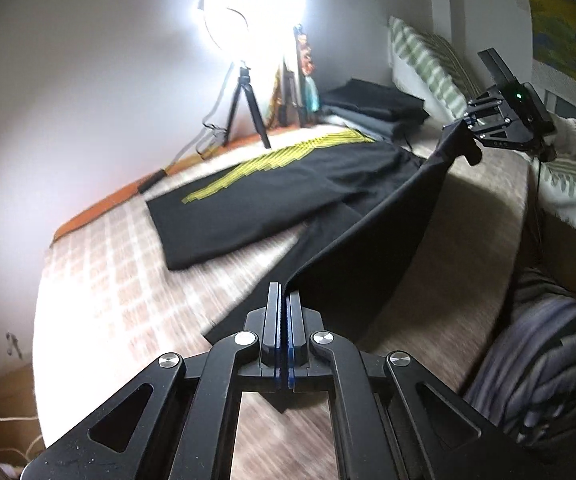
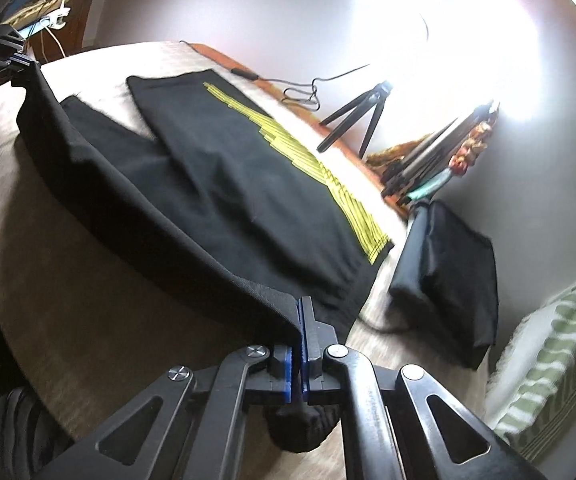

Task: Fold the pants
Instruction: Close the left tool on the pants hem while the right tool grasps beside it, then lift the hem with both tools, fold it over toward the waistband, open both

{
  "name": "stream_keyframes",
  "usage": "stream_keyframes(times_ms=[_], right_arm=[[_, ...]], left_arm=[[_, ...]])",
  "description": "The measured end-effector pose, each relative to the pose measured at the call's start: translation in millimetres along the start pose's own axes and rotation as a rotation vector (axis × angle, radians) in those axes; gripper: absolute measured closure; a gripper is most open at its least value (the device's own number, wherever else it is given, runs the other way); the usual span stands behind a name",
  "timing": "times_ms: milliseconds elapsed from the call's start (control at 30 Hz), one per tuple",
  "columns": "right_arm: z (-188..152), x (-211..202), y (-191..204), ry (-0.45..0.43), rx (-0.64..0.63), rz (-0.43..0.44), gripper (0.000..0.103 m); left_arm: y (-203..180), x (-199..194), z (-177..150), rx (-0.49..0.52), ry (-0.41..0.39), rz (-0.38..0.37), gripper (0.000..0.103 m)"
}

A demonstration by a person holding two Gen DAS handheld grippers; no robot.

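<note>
Black pants (image 1: 272,200) with a yellow side stripe (image 1: 272,158) lie on the bed; they also show in the right wrist view (image 2: 248,200). One leg lies flat by the wall side. My left gripper (image 1: 284,294) is shut on the near leg's hem end. My right gripper (image 2: 300,308) is shut on the near waist edge and shows in the left wrist view (image 1: 464,124). Between them the near edge of the pants (image 1: 368,224) hangs taut above the bed. My left gripper shows far left in the right wrist view (image 2: 28,62).
The bed (image 1: 128,264) has a checked cover and an orange edge by the wall. A stack of folded dark clothes (image 2: 448,276) lies near a striped pillow (image 2: 548,364). A ring light on a tripod (image 1: 244,92) stands on the bed's far side, with a cable.
</note>
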State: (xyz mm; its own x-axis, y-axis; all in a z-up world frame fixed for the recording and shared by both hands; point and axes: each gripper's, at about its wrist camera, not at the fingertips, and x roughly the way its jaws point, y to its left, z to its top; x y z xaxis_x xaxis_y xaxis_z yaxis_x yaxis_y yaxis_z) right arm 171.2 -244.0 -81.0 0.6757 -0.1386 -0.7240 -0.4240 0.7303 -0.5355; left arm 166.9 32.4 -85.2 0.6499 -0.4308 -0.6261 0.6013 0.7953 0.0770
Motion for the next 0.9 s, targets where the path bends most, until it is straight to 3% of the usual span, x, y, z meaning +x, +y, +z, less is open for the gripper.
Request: stream_keyframes(times_ms=[300,500,733,900], right_arm=[[42,14,-23,-0.023,-0.018,-0.054,0.103],[76,40,-55,-0.036,-0.010,-0.083,0.103],[106,112,-96,0.010,0.046,-0.063,0.103],[114,178,-105,0.075,0.072,-0.017,0.103]], left_arm=[[43,19,38,-0.005,-0.050,0.050,0.103],[87,48,85,-0.007,-0.084,0.091,0.103],[126,107,121,-0.001,-0.058,0.126,0.103],[151,165,130,-0.030,0.026,0.131,0.103]])
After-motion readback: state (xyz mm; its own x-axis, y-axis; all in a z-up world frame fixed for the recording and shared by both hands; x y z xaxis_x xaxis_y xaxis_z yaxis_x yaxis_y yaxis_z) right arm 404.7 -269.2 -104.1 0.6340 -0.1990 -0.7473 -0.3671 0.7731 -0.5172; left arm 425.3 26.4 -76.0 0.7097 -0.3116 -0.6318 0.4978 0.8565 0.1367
